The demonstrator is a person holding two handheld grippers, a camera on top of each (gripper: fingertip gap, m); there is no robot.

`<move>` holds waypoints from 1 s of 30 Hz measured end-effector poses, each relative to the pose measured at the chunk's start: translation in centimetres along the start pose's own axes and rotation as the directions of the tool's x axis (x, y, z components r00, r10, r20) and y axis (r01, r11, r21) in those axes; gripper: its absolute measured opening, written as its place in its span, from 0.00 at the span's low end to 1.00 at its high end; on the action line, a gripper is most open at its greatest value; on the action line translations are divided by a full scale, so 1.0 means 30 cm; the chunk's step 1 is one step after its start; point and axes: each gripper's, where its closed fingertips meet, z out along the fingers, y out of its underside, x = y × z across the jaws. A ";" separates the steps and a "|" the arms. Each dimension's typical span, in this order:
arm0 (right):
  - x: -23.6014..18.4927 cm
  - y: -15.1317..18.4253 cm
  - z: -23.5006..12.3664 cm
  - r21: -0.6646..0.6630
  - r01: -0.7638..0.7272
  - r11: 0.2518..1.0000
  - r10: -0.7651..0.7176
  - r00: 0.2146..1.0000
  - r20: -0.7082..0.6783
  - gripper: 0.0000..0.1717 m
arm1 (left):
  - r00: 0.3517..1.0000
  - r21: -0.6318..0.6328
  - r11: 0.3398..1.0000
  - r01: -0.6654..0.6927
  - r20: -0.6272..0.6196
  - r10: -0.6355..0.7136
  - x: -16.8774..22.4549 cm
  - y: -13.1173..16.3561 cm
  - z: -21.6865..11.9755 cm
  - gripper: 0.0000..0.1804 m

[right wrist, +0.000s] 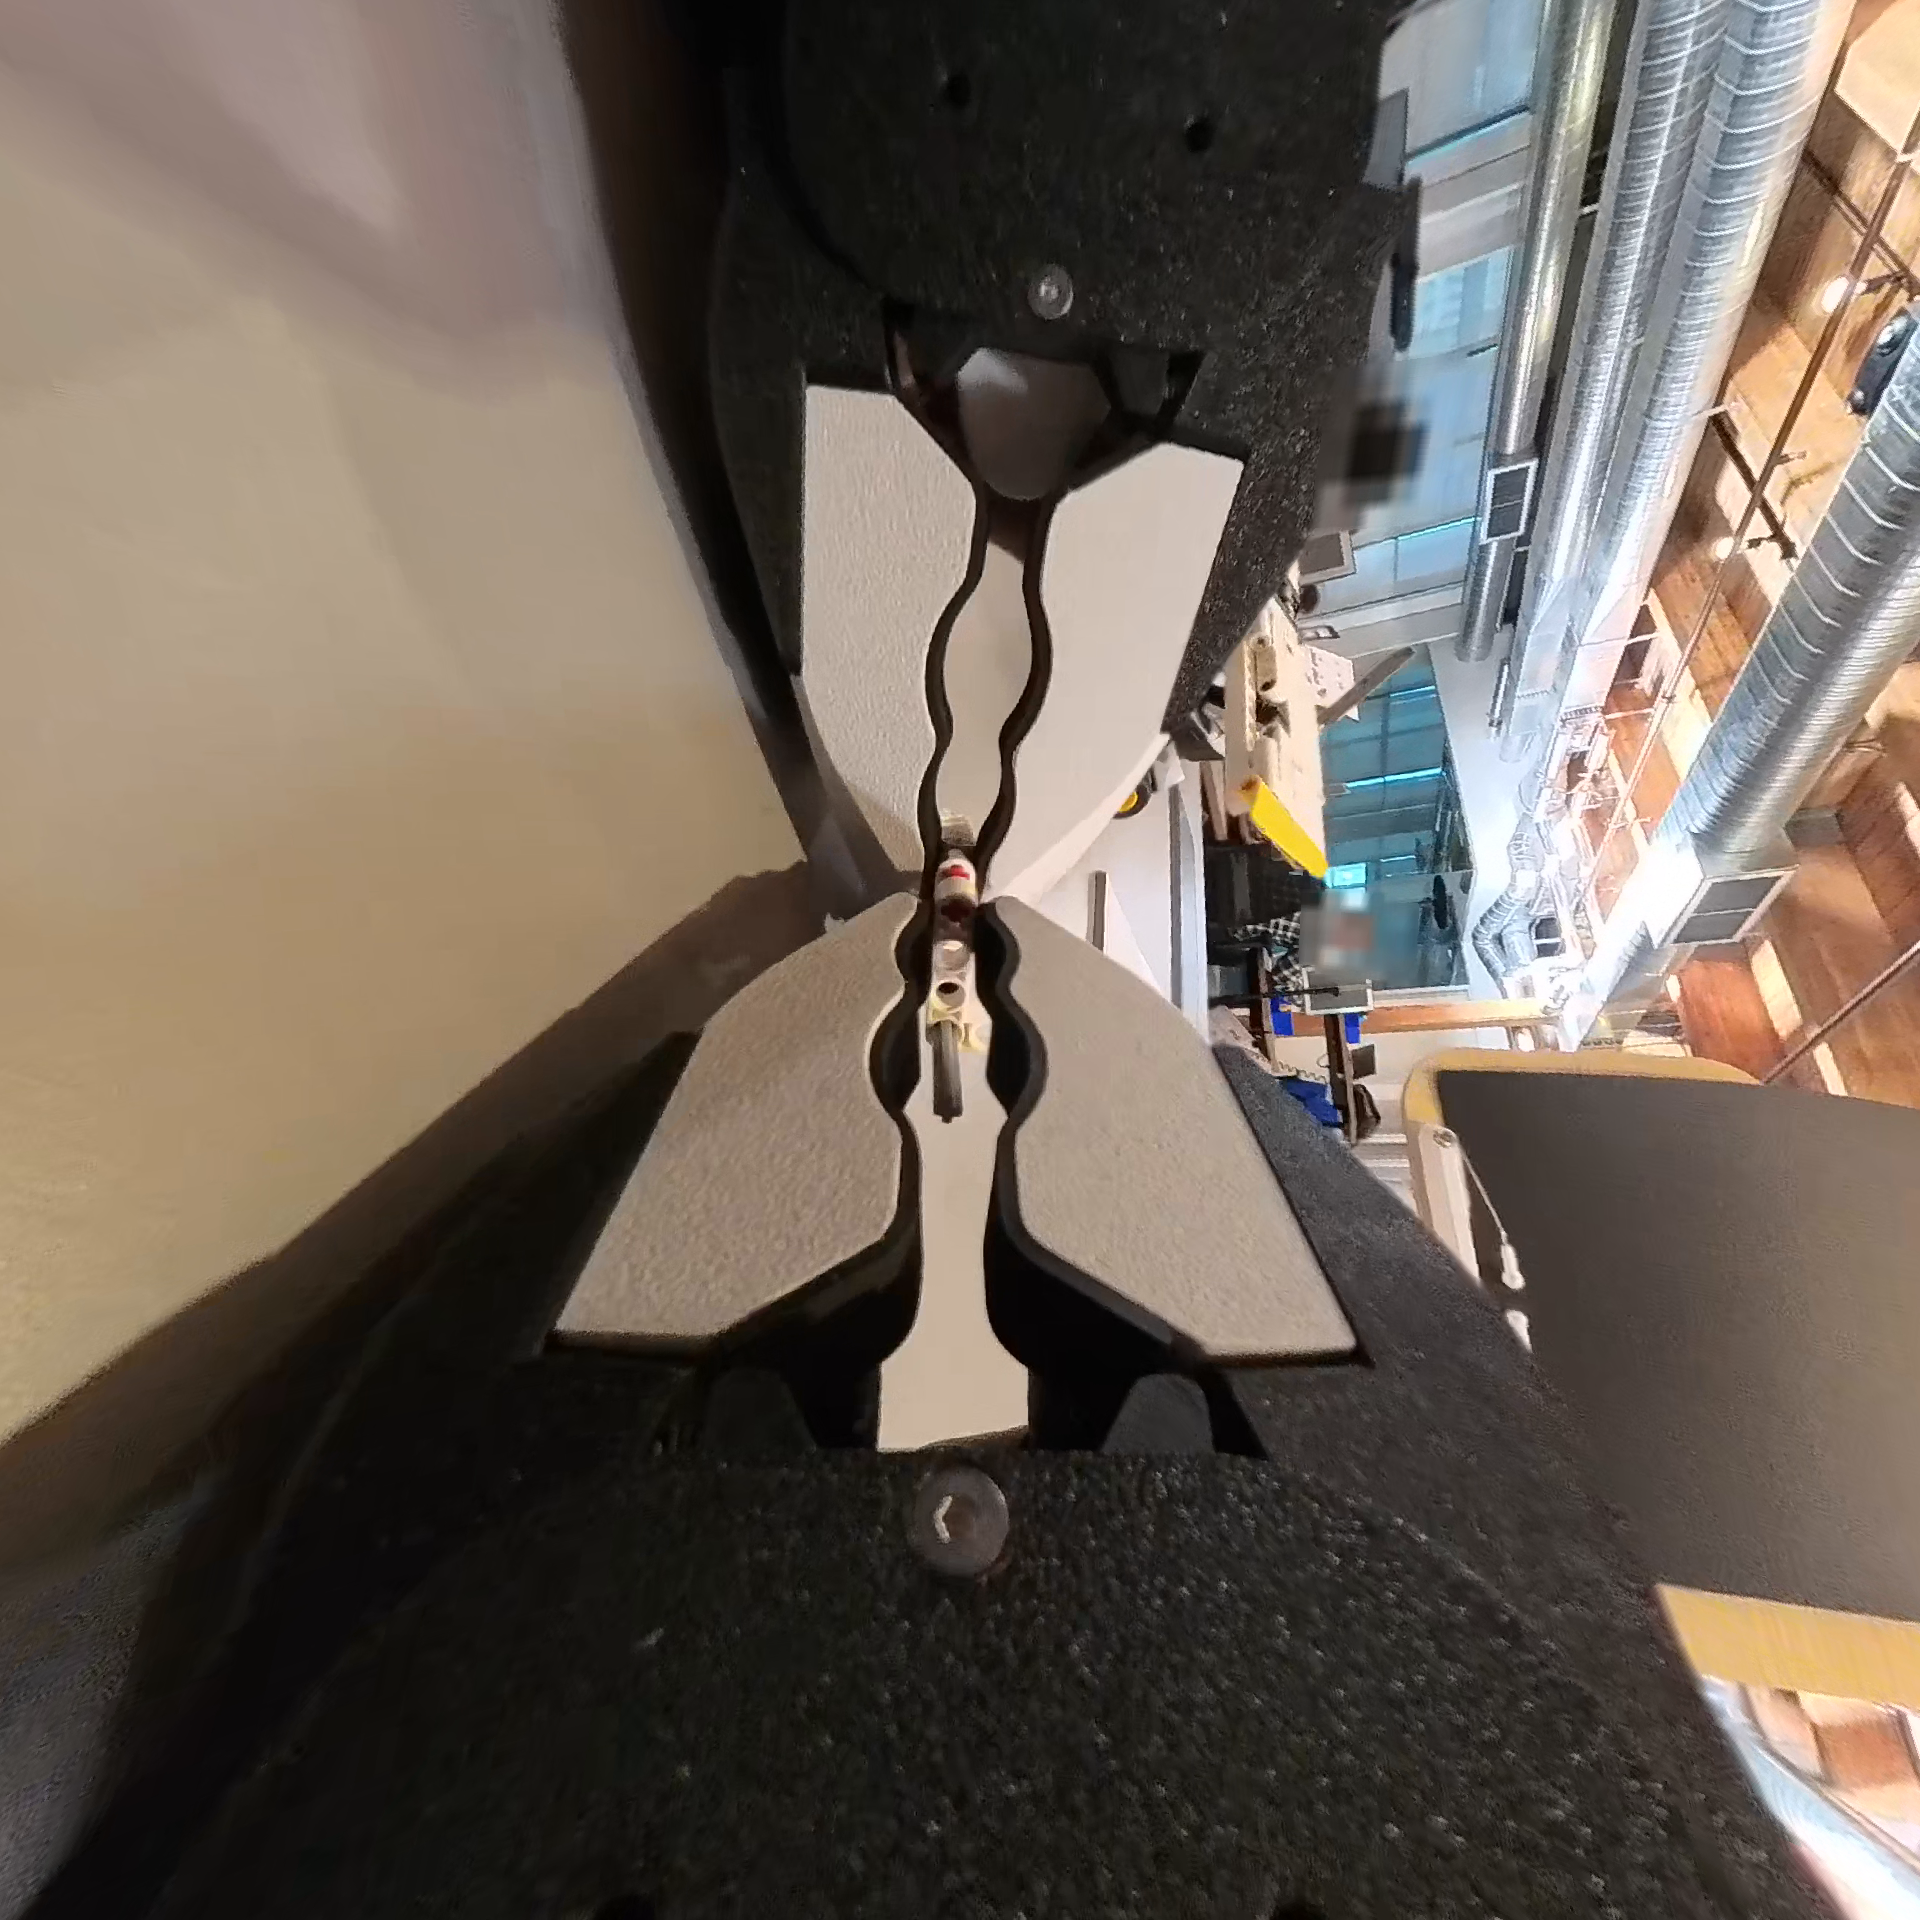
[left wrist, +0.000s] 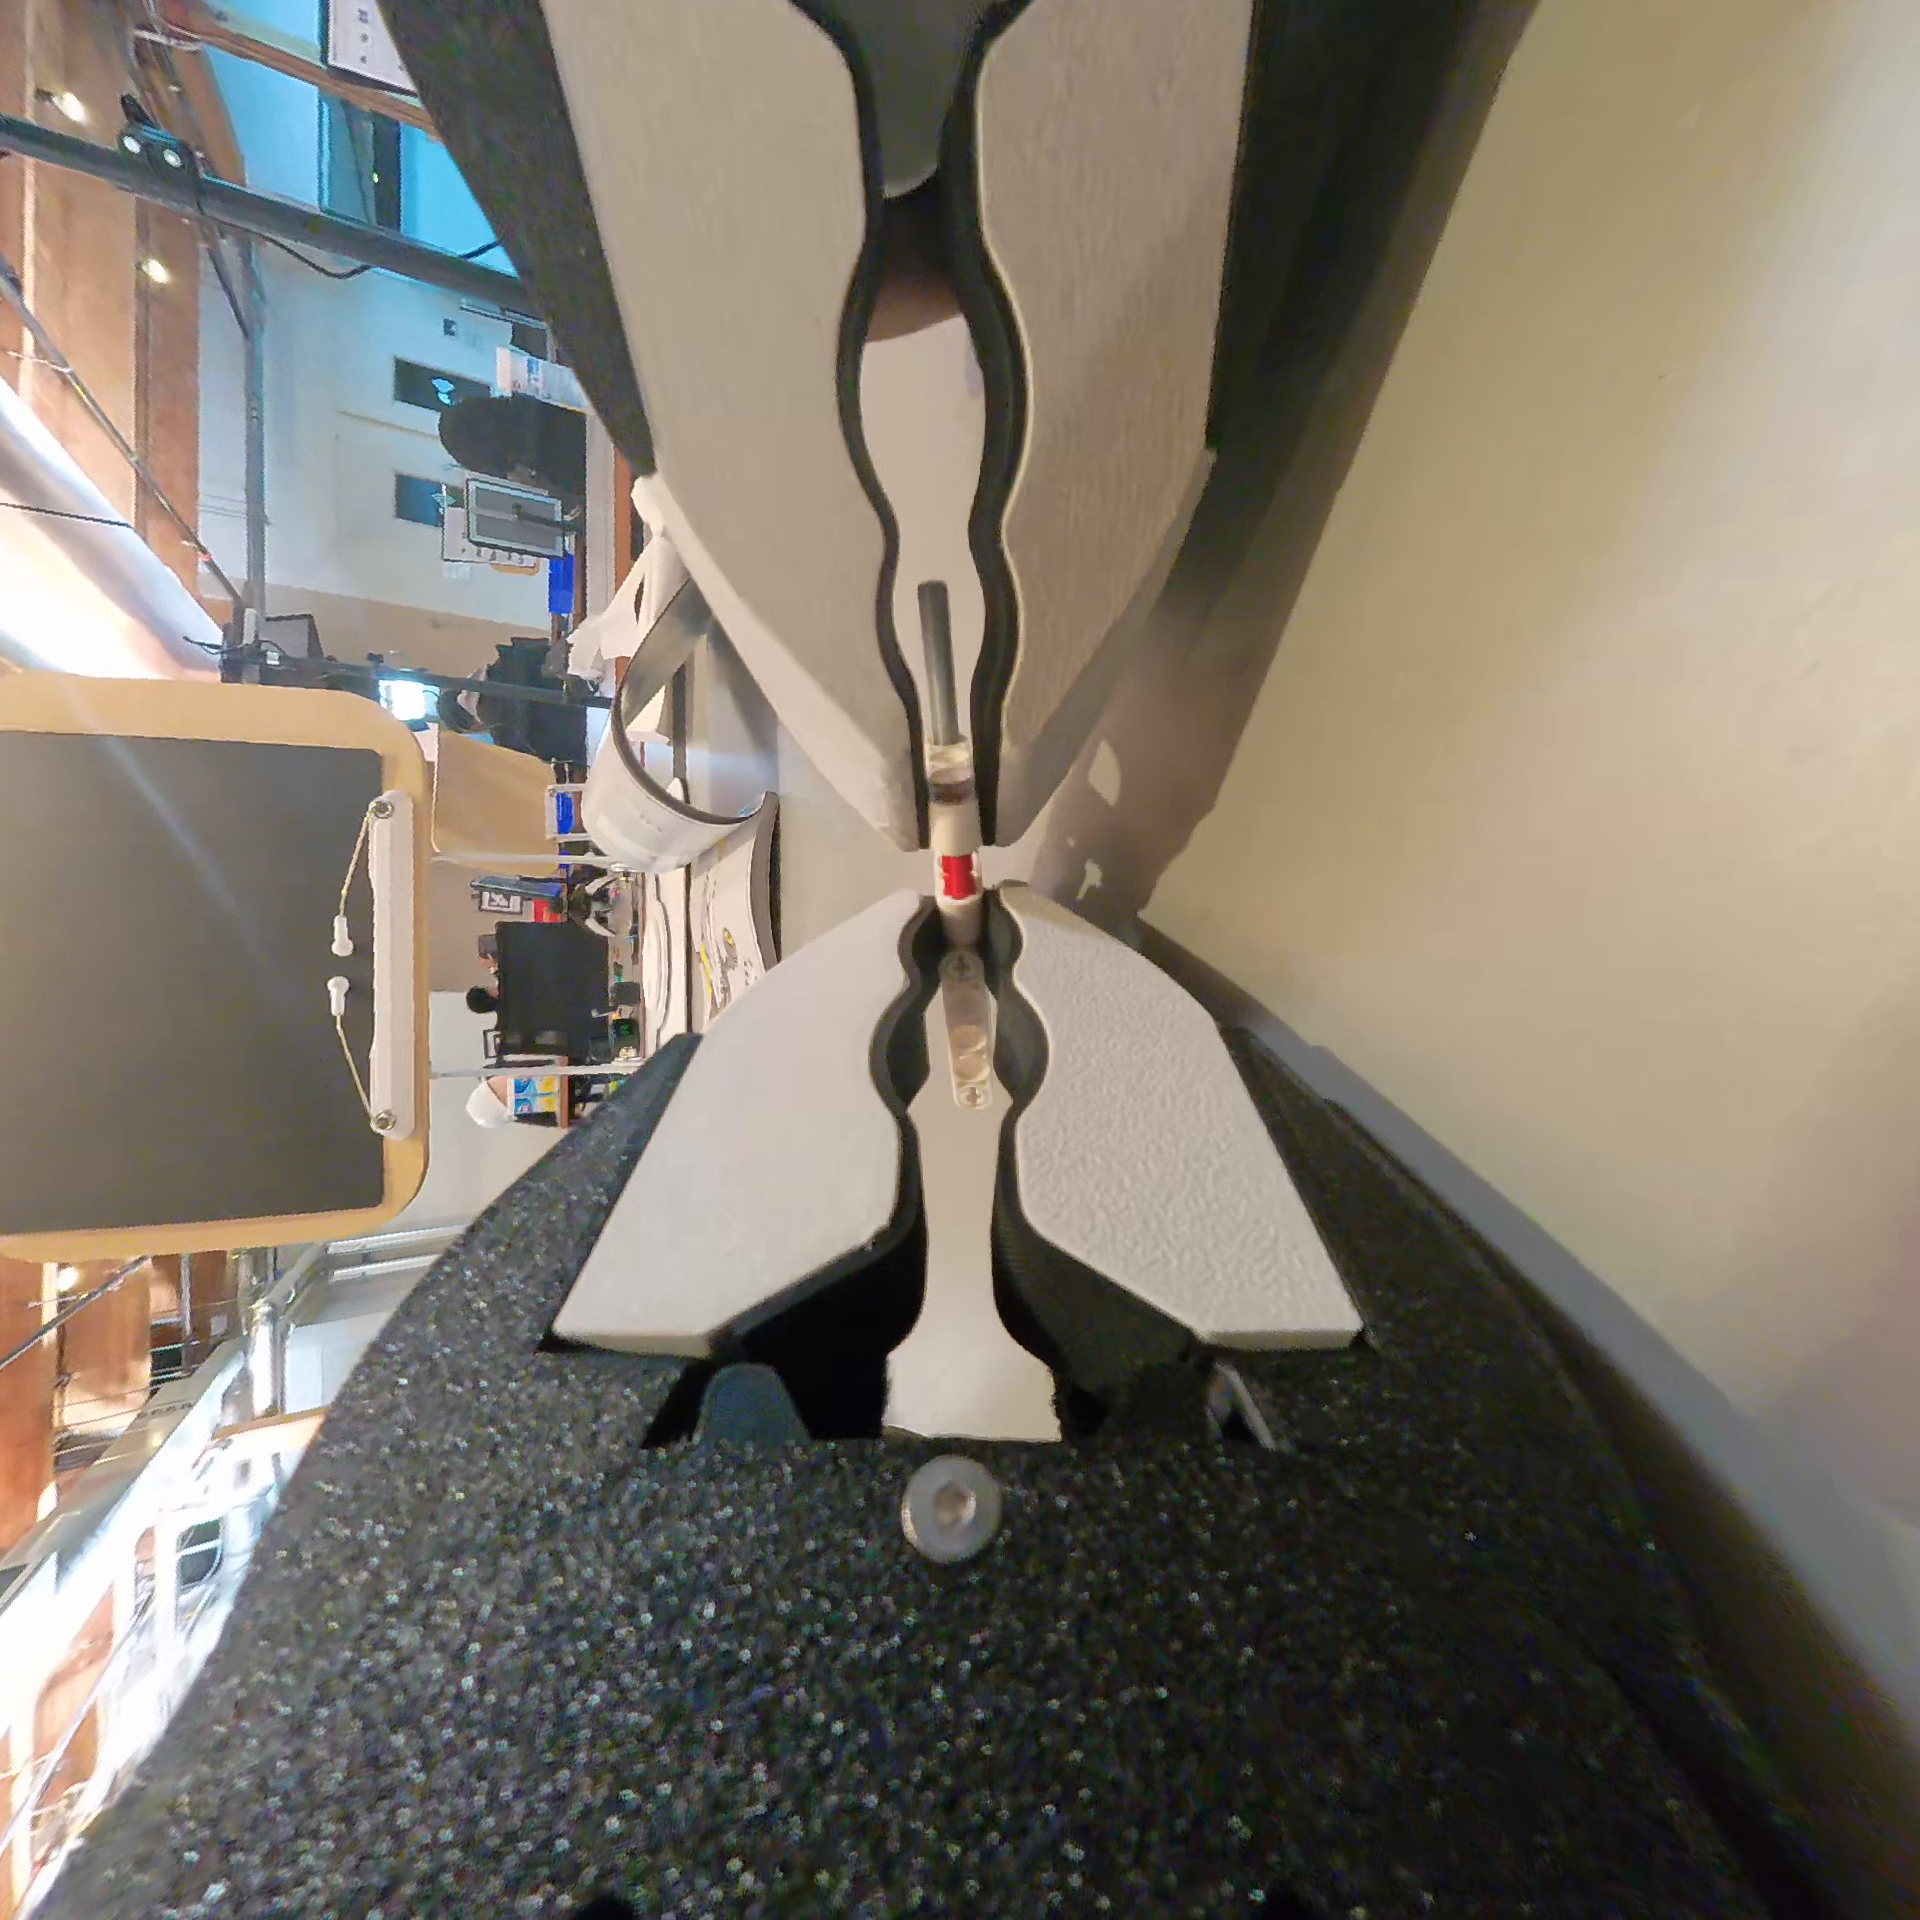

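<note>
**Two claws clamped tip to tip on one small toy-brick assembly**

The left claw (left wrist: pixel 958 914) was closed on the white beam (left wrist: pixel 966 1023) of a small brick assembly, its black wavy pads pinching the beam's near end. The beam, with round holes and cross-shaped ends, lay along the slot between the fingers (left wrist: pixel 800 1122). Just past the tips sat a red bush (left wrist: pixel 957 875), exposed in the narrow space between the two claws.

Directly opposite, tip almost against tip, the right claw (right wrist: pixel 951 925) gripped the other end of the same assembly. Its pads pressed on a pale holed piece (right wrist: pixel 948 977), and a dark axle (right wrist: pixel 943 1081) ran back from that piece along the slot toward the camera. In the left view the same axle (left wrist: pixel 932 665) showed as a grey rod between the far claw's fingers.

The assembly hung in the air between the two claws, touching nothing else that could be seen. A cream wall (left wrist: pixel 1558 623) stood close on one side. Both views were turned on their side. A white tabletop (left wrist: pixel 821 831) lay behind the claws, carrying a printed sheet (left wrist: pixel 717 935) and a curled white strap (left wrist: pixel 644 790). Farther off stood a blackboard (left wrist: pixel 187 977) in a pale wooden frame, with two small white plugs on cords. In the right view, silver ducts (right wrist: pixel 1662 416) ran along a wooden ceiling, and a yellow wedge (right wrist: pixel 1288 831) stuck out from a pale brick model beyond the claws.
</note>
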 end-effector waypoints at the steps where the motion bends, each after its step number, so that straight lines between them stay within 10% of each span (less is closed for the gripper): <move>1: 0.000 0.001 0.000 -0.008 0.013 1.000 -0.013 1.000 -0.008 0.04 | 1.000 -0.005 1.000 0.001 0.000 -0.001 0.000 0.001 0.001 0.05; 13: 0.024 0.070 -0.009 -0.091 -0.191 0.977 0.191 0.982 -0.005 0.17 | 0.999 -0.004 0.999 0.039 -0.003 -0.039 -0.005 0.012 0.000 0.05; 30: 0.026 0.090 -0.030 -0.111 -0.186 0.976 0.186 0.982 -0.008 0.09 | 0.997 -0.116 0.991 0.072 0.004 -0.072 -0.026 0.117 0.004 0.04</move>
